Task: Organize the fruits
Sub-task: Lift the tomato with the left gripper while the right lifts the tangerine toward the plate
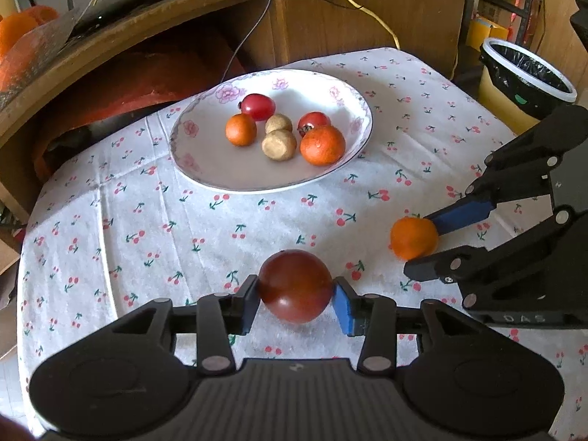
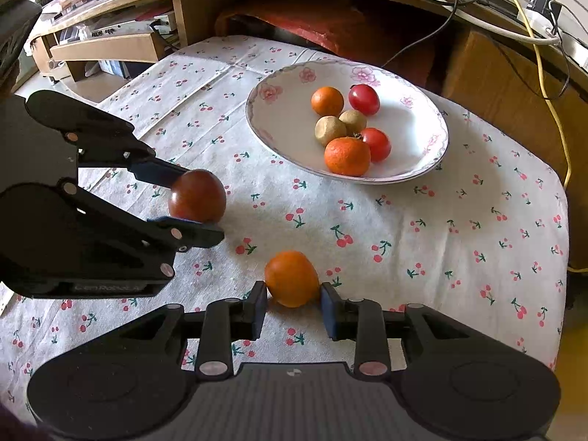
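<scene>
My left gripper (image 1: 296, 303) is shut on a dark red tomato (image 1: 296, 286), held just above the cherry-print cloth; the right wrist view shows the same tomato (image 2: 197, 195) at the left. My right gripper (image 2: 294, 308) is shut on a small orange (image 2: 292, 277) that rests on the cloth, a pad touching each side. That orange (image 1: 413, 237) also shows at the right of the left wrist view. Beyond both stands a white flowered plate (image 1: 272, 187) (image 2: 367, 180) holding two oranges, two red tomatoes and two brown round fruits.
A yellow bin with a black liner (image 1: 529, 84) stands past the table's far right corner. A wooden desk (image 1: 110, 36) with cables and a cardboard box runs behind the table. Open cloth lies between the grippers and the plate.
</scene>
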The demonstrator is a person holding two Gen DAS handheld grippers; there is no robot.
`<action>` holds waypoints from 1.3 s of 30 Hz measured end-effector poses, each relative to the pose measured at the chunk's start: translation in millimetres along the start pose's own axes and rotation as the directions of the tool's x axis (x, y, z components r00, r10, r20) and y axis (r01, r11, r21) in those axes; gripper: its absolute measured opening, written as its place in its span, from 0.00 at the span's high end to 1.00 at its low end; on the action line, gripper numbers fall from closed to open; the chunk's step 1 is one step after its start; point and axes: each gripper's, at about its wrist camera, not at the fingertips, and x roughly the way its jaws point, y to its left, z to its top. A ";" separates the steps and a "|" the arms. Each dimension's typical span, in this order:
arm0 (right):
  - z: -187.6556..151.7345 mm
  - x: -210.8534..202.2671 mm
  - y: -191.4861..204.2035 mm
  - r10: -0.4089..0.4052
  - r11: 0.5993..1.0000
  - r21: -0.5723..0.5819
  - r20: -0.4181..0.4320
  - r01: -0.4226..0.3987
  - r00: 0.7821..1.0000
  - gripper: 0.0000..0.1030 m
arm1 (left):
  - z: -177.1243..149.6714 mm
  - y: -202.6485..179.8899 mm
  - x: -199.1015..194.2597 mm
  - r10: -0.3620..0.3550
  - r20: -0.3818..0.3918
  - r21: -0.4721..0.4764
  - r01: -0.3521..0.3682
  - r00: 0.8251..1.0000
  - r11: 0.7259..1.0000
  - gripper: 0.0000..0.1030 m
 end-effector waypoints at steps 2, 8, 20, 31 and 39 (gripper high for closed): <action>-0.7 -1.0 -0.8 0.003 1.000 0.005 0.002 -0.003 1.000 0.74 | 1.5 -1.7 1.2 0.003 0.005 0.007 -0.003 1.000 1.000 0.50; -0.8 -1.5 -2.7 0.009 1.000 0.029 0.011 -0.009 1.000 0.76 | 3.5 -1.1 5.4 -0.001 0.018 -0.005 0.001 1.000 1.000 0.51; -0.2 -4.0 -4.3 -0.012 0.999 0.053 0.015 0.011 1.000 0.76 | 7.5 -1.3 4.6 -0.002 0.038 -0.018 0.003 0.999 1.000 0.54; 17.5 -18.3 -8.7 -0.041 0.997 0.070 0.082 0.035 0.996 0.76 | 19.8 -3.4 -9.8 0.011 0.075 -0.017 -0.010 0.997 1.000 0.54; 28.2 -22.9 -14.5 -0.061 0.995 0.091 0.114 0.051 0.992 0.76 | 32.2 -0.5 -14.4 0.026 0.100 -0.022 -0.023 0.995 0.999 0.54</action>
